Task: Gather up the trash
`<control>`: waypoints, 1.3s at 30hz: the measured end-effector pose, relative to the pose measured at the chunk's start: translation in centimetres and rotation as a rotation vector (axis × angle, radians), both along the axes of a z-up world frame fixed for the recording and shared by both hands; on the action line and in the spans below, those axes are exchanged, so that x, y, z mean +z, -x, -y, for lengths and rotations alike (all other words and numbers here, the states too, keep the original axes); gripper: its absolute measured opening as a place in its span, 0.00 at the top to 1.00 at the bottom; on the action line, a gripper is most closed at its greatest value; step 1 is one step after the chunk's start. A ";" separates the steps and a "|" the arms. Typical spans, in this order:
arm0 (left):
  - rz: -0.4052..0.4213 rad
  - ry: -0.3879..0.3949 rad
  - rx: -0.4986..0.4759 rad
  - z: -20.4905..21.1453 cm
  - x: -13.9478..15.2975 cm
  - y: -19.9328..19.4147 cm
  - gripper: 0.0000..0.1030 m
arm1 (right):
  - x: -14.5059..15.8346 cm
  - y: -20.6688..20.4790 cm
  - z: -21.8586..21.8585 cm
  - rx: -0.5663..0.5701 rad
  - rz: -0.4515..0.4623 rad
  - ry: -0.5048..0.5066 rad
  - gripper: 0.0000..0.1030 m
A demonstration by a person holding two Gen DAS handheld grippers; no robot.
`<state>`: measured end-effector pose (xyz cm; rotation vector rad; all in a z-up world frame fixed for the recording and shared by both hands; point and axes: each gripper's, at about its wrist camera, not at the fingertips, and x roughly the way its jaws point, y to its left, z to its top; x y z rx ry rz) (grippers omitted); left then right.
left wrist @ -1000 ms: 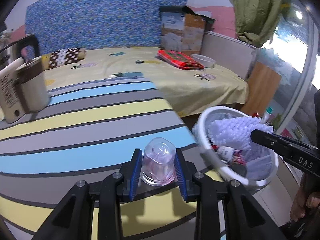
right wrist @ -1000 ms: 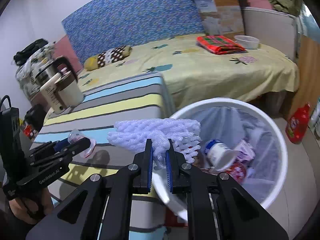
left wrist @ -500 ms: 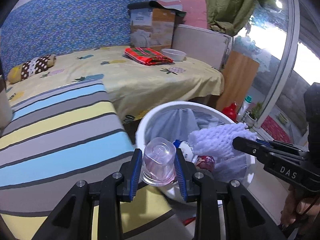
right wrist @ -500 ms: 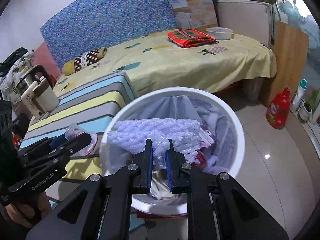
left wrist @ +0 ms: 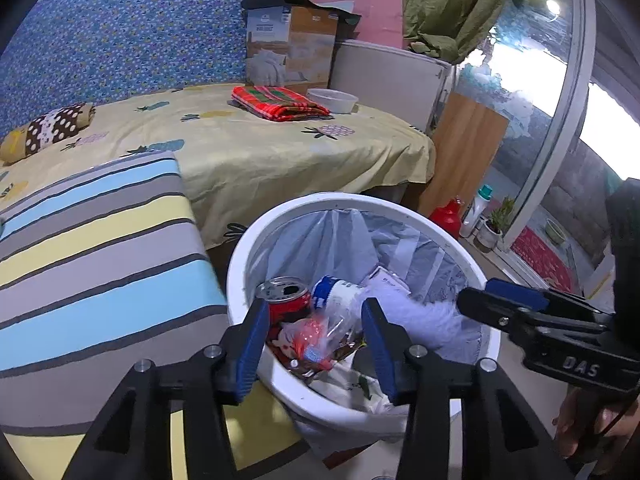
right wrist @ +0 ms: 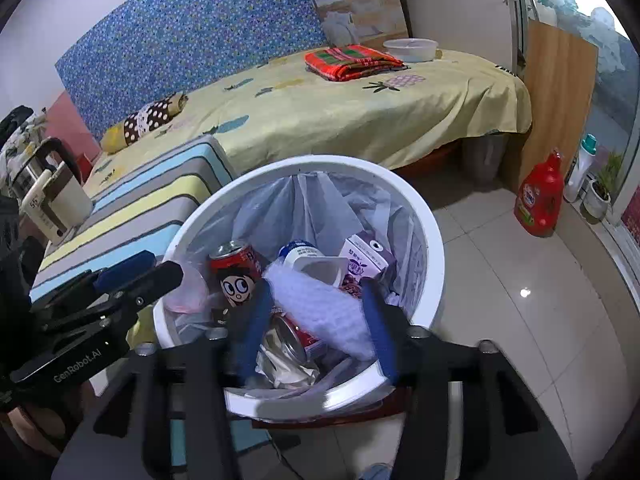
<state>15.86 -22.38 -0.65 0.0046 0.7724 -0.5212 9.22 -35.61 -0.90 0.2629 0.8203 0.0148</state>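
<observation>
"DAS" in pale letters on the black body of the right gripper (left wrist: pixel 496 306), seen from the left wrist view. "GenRobot.AI" in pale letters on the black body of the left gripper (right wrist: pixel 160 276), seen from the right wrist view. A cartoon face with big eyes on the red can (right wrist: pixel 234 270) in the white bin (right wrist: pixel 430 240). Some print on the purple and white milk box (right wrist: pixel 362 266), too small to read. Maybe "55" on the kettle (right wrist: pixel 60 204), but blurred. A white label on the red bottle (right wrist: pixel 538 204), not readable.
</observation>
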 end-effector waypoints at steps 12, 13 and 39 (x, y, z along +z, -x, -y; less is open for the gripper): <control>0.059 -0.066 0.145 -6.0 2.2 4.1 0.54 | 1.9 2.8 -4.4 0.099 0.070 0.059 0.46; 0.066 -0.076 0.157 -6.7 2.3 4.7 0.54 | 2.0 3.1 -4.8 0.107 0.074 0.062 0.46; 0.107 -0.132 0.340 -15.2 2.5 17.5 0.54 | 3.4 10.9 -11.6 0.228 0.156 0.151 0.46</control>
